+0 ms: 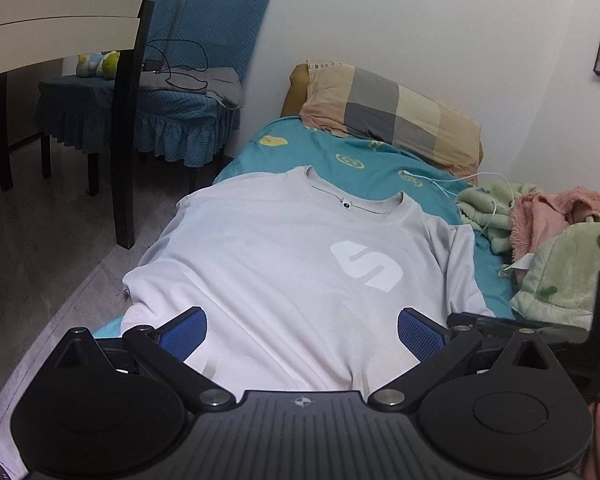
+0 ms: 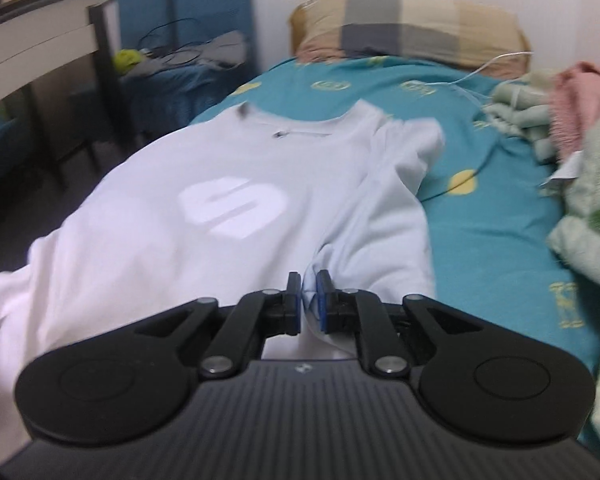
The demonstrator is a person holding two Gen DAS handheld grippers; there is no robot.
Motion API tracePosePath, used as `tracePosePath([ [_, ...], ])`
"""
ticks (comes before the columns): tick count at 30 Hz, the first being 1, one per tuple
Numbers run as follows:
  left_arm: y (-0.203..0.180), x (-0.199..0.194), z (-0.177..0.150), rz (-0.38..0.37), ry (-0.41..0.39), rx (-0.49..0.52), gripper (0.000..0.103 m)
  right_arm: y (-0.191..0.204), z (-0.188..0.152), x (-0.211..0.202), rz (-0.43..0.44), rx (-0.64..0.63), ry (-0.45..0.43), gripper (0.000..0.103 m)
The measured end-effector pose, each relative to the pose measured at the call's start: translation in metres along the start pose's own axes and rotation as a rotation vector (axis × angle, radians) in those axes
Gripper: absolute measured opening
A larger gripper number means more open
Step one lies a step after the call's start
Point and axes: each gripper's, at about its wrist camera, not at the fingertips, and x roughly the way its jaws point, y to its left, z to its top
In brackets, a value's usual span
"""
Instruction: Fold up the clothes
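The pale grey cotton T-shirt with a white S-shaped print (image 1: pixel 300 264) lies face up on the bed with the teal patterned sheet (image 2: pixel 492 216), its collar toward the checked beige and grey pillow (image 1: pixel 392 108) at the head end. The folding seems only begun: the body is still spread flat and no clean fold line shows. Only the sleeve on the side of the fluffy green and pink blankets (image 1: pixel 548 248) looks turned in a little.

The right tool (image 2: pixel 309 300) has its jaws narrow, pinching a small bunch of the shirt's cloth near the hem. The left tool (image 1: pixel 302 336) stands wide over the hem, with nothing pressed between its blue pads.

The far side of the shirt hangs over the bed edge toward the grey floor (image 1: pixel 60 248), so the cloth there could slide off. On the other side a strip of bare sheet stays free between shirt and blankets. A thin white cable (image 1: pixel 460 180) lies near the collar.
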Motion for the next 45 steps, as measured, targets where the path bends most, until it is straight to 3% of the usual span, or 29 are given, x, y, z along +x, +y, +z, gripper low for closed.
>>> tracePosePath([
  [1,-0.001,-0.001,-0.001,-0.001,0.000,0.003,0.103,-0.005,0.004,-0.007,0.029,0.029,-0.020,0.017],
  [3,-0.003,-0.002,-0.003,-0.007,0.002,0.006,0.103,-0.016,0.011,-0.020,0.087,0.091,-0.060,0.039],
  [5,-0.004,-0.003,-0.004,-0.011,0.006,0.008,0.103,-0.036,0.017,-0.037,0.158,0.230,-0.129,0.052],
  [7,-0.006,-0.001,-0.006,-0.020,0.013,0.004,0.103,-0.064,0.019,-0.048,0.185,0.391,-0.193,0.052],
  [9,-0.007,0.000,-0.007,-0.027,0.021,0.002,0.103,-0.096,0.015,-0.049,0.140,0.574,-0.207,0.054],
  [11,-0.006,0.002,-0.008,-0.026,0.024,0.002,0.103,-0.126,0.005,-0.044,0.111,0.728,-0.193,0.054],
  [14,-0.005,0.005,-0.009,-0.027,0.033,-0.006,0.103,-0.150,-0.013,-0.028,0.076,0.847,-0.129,0.054],
  [18,-0.003,0.010,-0.011,-0.027,0.046,-0.009,0.103,-0.149,-0.027,0.008,0.168,0.914,0.022,0.054],
  [20,-0.001,0.012,-0.012,-0.023,0.050,-0.007,0.103,-0.138,-0.029,0.014,0.172,0.898,0.043,0.047],
  [22,0.001,0.014,-0.012,-0.019,0.057,-0.014,0.103,-0.130,-0.025,0.011,0.160,0.863,0.029,0.016],
  [23,0.002,0.014,-0.013,-0.019,0.060,-0.020,0.103,-0.128,-0.021,0.006,0.135,0.833,0.015,0.011],
  [27,0.003,0.014,-0.013,-0.016,0.059,-0.025,0.103,-0.131,-0.001,-0.022,0.015,0.749,-0.084,0.009],
  [30,0.000,0.012,-0.012,-0.016,0.052,-0.016,0.103,-0.137,0.019,-0.046,-0.140,0.628,-0.148,0.008],
  [34,-0.005,0.011,-0.011,-0.011,0.042,-0.002,0.103,-0.131,0.034,-0.068,-0.397,0.322,-0.212,0.008],
  [37,-0.008,0.009,-0.008,-0.005,0.028,0.005,0.103,-0.135,0.028,-0.061,-0.454,0.258,-0.204,0.008],
  [40,-0.009,0.004,-0.004,0.001,-0.004,0.018,0.103,-0.113,0.033,-0.050,-0.483,0.135,-0.234,0.008],
  [43,-0.007,0.000,0.002,0.010,-0.038,0.035,0.103,-0.065,0.051,-0.049,-0.448,-0.029,-0.322,0.008],
  [45,-0.002,-0.002,0.005,0.012,-0.049,0.026,0.103,-0.023,0.056,-0.042,-0.374,-0.177,-0.356,0.008],
])
